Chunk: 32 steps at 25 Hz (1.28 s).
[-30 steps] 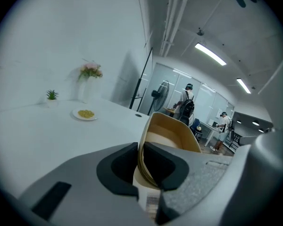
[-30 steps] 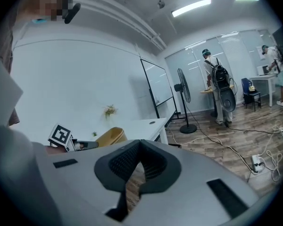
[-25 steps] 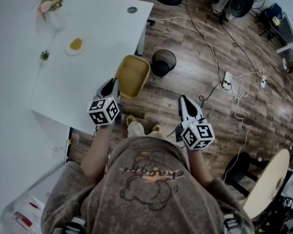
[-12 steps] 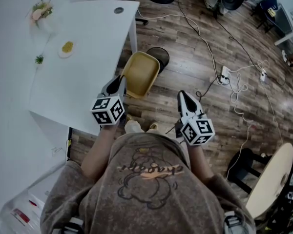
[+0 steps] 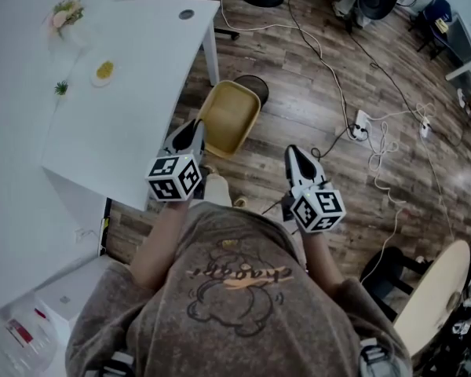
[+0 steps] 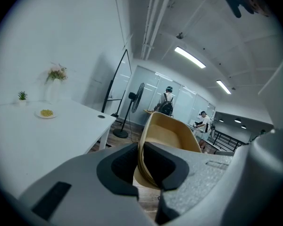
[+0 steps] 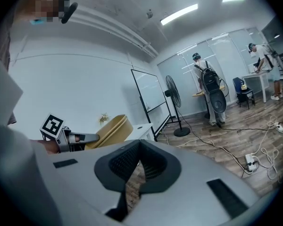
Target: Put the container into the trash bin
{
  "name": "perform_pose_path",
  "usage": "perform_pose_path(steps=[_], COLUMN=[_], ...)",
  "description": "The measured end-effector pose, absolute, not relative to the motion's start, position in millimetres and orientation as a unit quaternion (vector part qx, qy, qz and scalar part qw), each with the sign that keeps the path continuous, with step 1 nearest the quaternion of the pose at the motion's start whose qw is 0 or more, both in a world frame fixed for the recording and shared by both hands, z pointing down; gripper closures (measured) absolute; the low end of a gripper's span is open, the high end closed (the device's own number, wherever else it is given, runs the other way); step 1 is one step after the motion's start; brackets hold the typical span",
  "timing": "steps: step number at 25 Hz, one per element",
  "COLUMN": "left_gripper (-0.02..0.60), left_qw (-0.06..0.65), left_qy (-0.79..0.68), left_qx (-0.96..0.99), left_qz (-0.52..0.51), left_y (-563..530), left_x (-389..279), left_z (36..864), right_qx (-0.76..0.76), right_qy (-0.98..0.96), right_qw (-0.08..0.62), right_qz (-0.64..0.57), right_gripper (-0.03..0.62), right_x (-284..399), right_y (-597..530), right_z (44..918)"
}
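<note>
Closest in, the right gripper point(image 5: 295, 152) hangs over the wood floor, well off the white table point(image 5: 133, 108). Its fingers are pressed together, with nothing between them. The left gripper point(image 5: 195, 130) sits just past the table's long edge, on the side away from the table top. Its fingers pinch the thin wall of the yellow container point(image 5: 229, 116), one pad inside the wall and one outside. The container is clear of the table and held in the air, tilted so its open side faces up and away from the person. Just beyond it, beside the table's leg, stands the black trash bin point(image 5: 256, 86), with the container's far rim overlapping part of its mouth. Further along the table are a small plate of yellow food point(image 5: 104, 71), a tiny green plant point(image 5: 61, 88) and a vase of flowers point(image 5: 65, 12).
</note>
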<state>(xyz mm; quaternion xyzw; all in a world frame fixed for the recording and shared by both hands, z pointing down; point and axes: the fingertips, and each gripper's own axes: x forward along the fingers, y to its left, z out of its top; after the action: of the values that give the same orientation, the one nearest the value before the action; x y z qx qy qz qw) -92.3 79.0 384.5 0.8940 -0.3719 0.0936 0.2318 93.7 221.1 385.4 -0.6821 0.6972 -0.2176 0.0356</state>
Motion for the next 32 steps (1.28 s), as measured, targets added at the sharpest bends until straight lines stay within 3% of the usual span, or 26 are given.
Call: perform_pose_path(steps=[16, 32], left_gripper=[0.543, 0.541], left_qw=[0.252, 0.263], left_qy=[-0.339, -0.301], left_qx=[0.902, 0.912], left_qz=[0.086, 0.091], left_y=[-5.6, -150.1], left_x=[-14.0, 66.6], left_z=[407.0, 399.3], right_qx=[-0.705, -0.723], right_qy=[0.676, 0.659], right_qw=[0.033, 0.021], right_qz=[-0.213, -0.207], right_gripper=[0.592, 0.592], right_x=[159.9, 224.7], right_y=[156.9, 9.3], right_z=[406.6, 391.2])
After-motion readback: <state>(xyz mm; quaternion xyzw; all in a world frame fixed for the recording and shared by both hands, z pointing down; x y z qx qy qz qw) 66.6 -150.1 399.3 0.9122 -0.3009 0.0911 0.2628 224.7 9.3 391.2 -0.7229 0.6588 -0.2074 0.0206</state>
